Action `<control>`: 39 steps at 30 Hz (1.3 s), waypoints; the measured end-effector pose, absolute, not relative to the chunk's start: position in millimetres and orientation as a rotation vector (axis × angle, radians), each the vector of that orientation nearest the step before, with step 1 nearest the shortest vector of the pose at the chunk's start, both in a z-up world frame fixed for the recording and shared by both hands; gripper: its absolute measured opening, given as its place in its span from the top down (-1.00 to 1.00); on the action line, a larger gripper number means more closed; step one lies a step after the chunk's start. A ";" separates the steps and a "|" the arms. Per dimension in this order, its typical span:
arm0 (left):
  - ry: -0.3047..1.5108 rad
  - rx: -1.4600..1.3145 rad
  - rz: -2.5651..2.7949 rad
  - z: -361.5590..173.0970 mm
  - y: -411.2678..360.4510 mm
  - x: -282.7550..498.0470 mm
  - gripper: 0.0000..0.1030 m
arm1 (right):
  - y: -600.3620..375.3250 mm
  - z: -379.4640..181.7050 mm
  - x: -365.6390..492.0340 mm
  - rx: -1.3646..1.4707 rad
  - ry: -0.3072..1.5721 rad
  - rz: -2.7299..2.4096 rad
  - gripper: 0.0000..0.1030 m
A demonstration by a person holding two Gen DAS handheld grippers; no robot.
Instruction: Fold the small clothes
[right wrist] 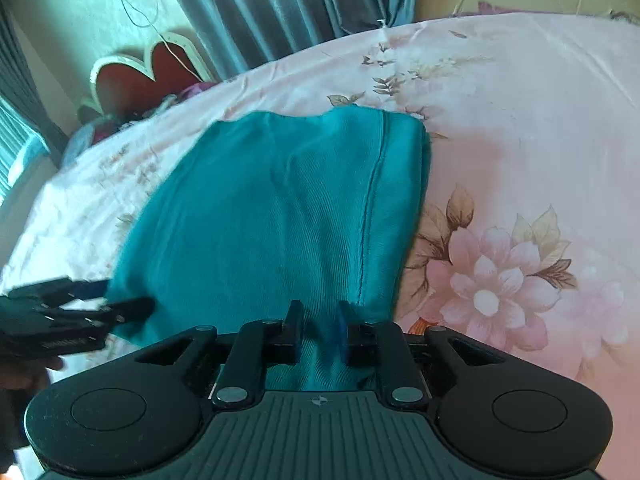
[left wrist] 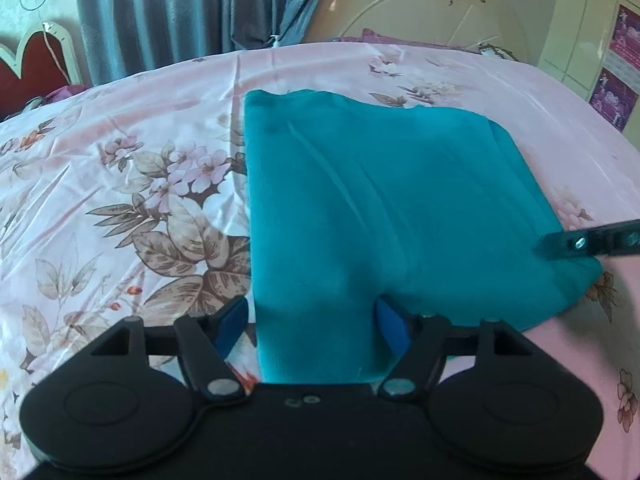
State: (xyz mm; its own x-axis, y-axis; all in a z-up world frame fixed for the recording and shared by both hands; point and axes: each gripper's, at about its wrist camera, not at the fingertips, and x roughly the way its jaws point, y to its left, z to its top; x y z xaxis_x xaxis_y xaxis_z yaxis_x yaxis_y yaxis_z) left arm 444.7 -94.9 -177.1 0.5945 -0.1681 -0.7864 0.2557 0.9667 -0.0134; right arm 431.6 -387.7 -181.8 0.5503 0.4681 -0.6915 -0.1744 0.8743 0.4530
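Note:
A teal garment (left wrist: pixel 380 200) lies folded into a rough rectangle on the floral bed sheet (left wrist: pixel 120 180). My left gripper (left wrist: pixel 312 320) is open, its blue-padded fingers straddling the garment's near left edge. In the right wrist view the garment (right wrist: pixel 280 208) shows a vertical seam near its right edge. My right gripper (right wrist: pixel 320 328) has its fingers close together with a fold of the teal cloth pinched between them at the near right corner. The right gripper's finger shows at the right edge of the left wrist view (left wrist: pixel 588 242). The left gripper shows at the left in the right wrist view (right wrist: pixel 80 308).
The pink floral sheet (right wrist: pixel 520 160) covers the whole bed. Grey-blue curtains (left wrist: pixel 180 8) hang behind. A red heart-shaped headboard (right wrist: pixel 144 72) and a cream round panel (left wrist: pixel 420 8) stand at the far side. Some clothes (right wrist: pixel 104 124) lie at the bed's far left corner.

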 end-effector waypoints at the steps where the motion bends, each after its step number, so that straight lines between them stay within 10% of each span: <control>1: 0.901 0.107 -0.242 -174.2 -95.2 445.2 -0.44 | -394.6 -178.0 432.6 0.377 0.899 0.395 0.29; 3: 0.874 0.101 -0.241 -166.3 -95.3 446.6 -0.71 | -413.1 -169.9 432.3 0.435 0.839 0.374 -0.80; 8: 0.850 0.015 -0.311 -156.2 -87.0 472.2 -0.76 | -455.8 -177.3 456.3 0.616 0.874 0.384 -0.79; 25: 1.069 -0.370 -0.553 -196.1 -49.0 565.0 -0.05 | -452.6 -216.3 531.1 0.748 1.069 0.599 -0.36; 30: 1.053 -0.332 -0.563 -195.6 -52.7 566.3 0.38 | -425.0 -214.9 538.7 0.614 1.126 0.576 0.67; 39: 0.931 -0.242 -0.620 -140.0 -21.1 543.8 0.61 | -368.1 -124.8 509.3 0.410 0.942 0.587 0.72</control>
State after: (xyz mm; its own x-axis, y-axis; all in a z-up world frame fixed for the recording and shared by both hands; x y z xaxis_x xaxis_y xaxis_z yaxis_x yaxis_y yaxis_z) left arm 543.8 -21.1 -140.0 0.4401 -0.5941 -0.6733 0.3923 0.8017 -0.4510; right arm 509.3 -368.1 -124.8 0.4524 0.6311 -0.6301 -0.2876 0.7720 0.5668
